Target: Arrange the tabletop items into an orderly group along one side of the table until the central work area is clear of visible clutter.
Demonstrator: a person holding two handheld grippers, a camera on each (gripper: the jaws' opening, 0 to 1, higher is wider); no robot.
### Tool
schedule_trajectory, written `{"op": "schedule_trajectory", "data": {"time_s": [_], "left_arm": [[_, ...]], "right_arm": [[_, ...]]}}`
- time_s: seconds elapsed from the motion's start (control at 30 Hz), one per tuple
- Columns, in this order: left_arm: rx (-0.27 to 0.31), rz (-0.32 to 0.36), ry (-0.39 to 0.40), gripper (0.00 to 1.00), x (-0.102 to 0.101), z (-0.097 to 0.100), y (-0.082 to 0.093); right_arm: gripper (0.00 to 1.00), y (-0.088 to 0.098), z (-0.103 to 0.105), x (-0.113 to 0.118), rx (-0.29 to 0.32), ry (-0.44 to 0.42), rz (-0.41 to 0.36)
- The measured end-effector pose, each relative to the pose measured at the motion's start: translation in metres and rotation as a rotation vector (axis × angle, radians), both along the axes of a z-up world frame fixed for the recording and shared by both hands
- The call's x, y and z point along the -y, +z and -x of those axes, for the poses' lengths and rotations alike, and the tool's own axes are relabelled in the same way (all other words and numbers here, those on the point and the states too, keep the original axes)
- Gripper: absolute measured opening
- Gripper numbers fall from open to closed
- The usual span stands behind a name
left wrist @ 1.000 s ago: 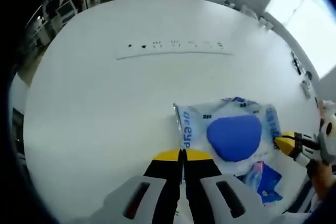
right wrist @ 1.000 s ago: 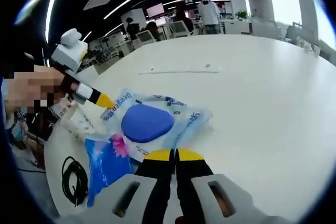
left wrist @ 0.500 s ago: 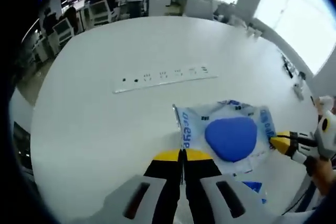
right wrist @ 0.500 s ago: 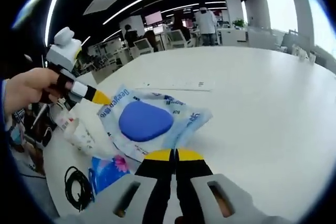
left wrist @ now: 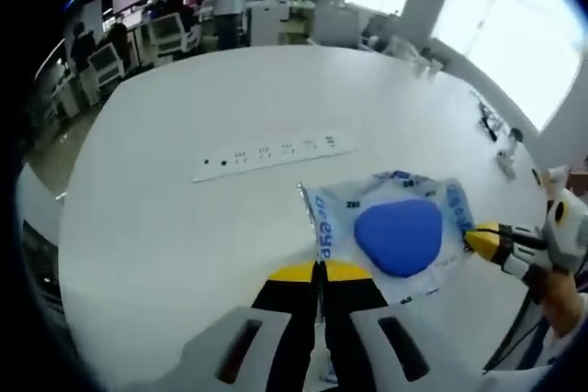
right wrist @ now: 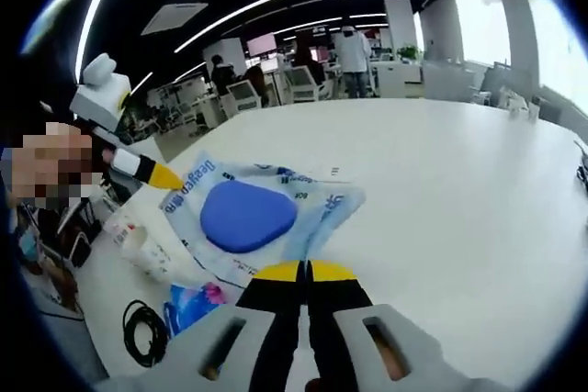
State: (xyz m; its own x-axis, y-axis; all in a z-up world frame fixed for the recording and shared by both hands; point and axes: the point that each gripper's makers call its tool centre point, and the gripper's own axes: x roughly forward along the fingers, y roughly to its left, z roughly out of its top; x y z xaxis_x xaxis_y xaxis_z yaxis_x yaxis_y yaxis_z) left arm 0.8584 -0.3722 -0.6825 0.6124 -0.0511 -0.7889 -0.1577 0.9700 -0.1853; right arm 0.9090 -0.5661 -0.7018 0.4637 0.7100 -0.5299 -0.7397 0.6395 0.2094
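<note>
A clear plastic bag (left wrist: 395, 231) printed with blue lettering holds a rounded blue pad and is stretched between both grippers above the white table (left wrist: 175, 227). My left gripper (left wrist: 320, 266) is shut on the bag's near edge. The right gripper (left wrist: 480, 239) comes in from the right of the left gripper view, pinching the far edge. In the right gripper view the same bag (right wrist: 246, 216) hangs in front of my right gripper (right wrist: 306, 269), which is shut on its corner, while the left gripper (right wrist: 163, 175) grips the opposite edge.
A long white power strip (left wrist: 274, 154) lies on the table beyond the bag. Under the bag near the table edge sit a pale wrapped packet (right wrist: 145, 243), a blue packet (right wrist: 188, 305) and a coiled black cable (right wrist: 145, 332). Desks and people fill the background.
Both grippers have raised the bag together, keeping it taut. The packets and cable now lie lower and farther under it. Both views have tilted up toward the room.
</note>
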Motion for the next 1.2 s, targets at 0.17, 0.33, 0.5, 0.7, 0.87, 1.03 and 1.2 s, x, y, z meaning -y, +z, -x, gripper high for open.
{"op": "schedule_trajectory", "data": {"time_s": [0.17, 0.33, 0.5, 0.7, 0.87, 1.03, 1.2], "left_arm": [[0.008, -0.001, -0.008, 0.0, 0.015, 0.008, 0.011], [0.012, -0.009, -0.021, 0.0, 0.034, 0.023, 0.018], [0.016, -0.001, -0.016, 0.0, 0.039, 0.029, 0.018], [0.012, -0.004, -0.016, 0.0, 0.047, 0.041, 0.018], [0.004, 0.001, -0.008, 0.0, 0.048, 0.049, 0.012], [-0.004, -0.002, -0.003, 0.0, 0.046, 0.052, 0.004], [-0.012, -0.006, -0.02, 0.0, 0.056, 0.064, -0.003]], "right_arm": [[0.0, 0.004, 0.002, 0.007, 0.008, -0.003, 0.003], [0.0, 0.008, 0.006, 0.011, 0.013, -0.003, 0.0], [0.0, 0.009, 0.012, 0.017, 0.017, 0.005, 0.0], [0.0, 0.013, 0.02, 0.021, 0.018, 0.013, 0.001], [0.0, 0.01, 0.023, 0.021, 0.008, 0.02, 0.0], [0.0, 0.009, 0.028, 0.022, 0.004, 0.028, 0.007], [0.0, 0.004, 0.036, 0.033, -0.007, 0.025, 0.015]]}}
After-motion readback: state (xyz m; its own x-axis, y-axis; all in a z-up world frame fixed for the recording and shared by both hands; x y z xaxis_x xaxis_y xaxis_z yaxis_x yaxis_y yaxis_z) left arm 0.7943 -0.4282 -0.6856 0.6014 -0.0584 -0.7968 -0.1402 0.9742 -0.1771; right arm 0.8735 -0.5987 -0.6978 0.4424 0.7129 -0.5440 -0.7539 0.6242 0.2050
